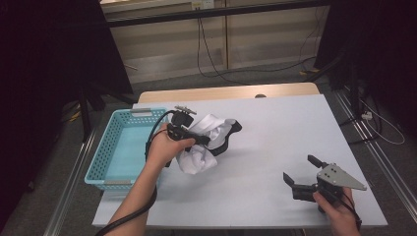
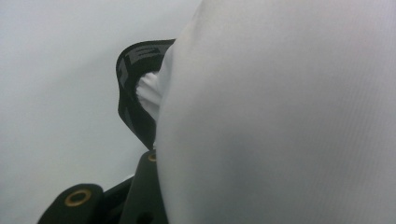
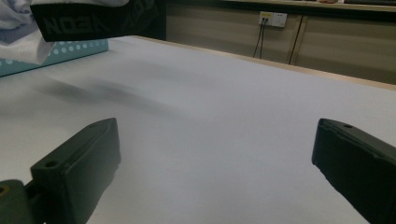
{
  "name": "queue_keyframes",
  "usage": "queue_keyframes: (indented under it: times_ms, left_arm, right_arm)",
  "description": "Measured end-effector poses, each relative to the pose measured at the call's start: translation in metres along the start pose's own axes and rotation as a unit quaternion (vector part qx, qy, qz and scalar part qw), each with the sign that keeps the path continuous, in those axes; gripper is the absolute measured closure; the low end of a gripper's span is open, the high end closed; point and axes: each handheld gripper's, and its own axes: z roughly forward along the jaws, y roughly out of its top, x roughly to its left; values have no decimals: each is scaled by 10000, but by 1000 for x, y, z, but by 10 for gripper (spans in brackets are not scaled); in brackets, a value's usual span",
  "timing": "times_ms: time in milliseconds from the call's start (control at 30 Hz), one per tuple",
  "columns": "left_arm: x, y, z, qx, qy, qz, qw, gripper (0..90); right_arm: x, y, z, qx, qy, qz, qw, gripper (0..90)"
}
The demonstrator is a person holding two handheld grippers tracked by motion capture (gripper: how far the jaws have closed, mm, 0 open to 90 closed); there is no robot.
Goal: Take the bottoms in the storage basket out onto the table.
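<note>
Nearest, the right gripper [image 1: 301, 175] rests on the pale grey table [image 1: 275, 147], jaws spread wide, empty. Farther left, the left gripper [image 1: 204, 140] clamps a crumpled white garment with black waistband [image 1: 206, 147], beside the turquoise plastic basket [image 1: 105, 162].

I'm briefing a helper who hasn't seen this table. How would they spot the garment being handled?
Start at the turquoise basket on the table's left edge. Just right of it, the left tool holds a bunched white garment. Its black lettered waistband sets it apart from the pale tabletop.
</note>
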Motion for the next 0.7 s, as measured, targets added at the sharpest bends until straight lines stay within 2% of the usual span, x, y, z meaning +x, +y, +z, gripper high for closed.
queue_keyframes:
  times_ms: [233, 700]
  left_arm:
    - [-3, -6, 10, -37, -26, 29, 10000, 672]
    - [-8, -26, 40, -61, -51, -64, 9999, 666]
  right_arm:
    - [0, 0, 0, 1, -1, 2, 10000, 6]
    - [1, 0, 1, 23, 23, 5, 10000, 6]
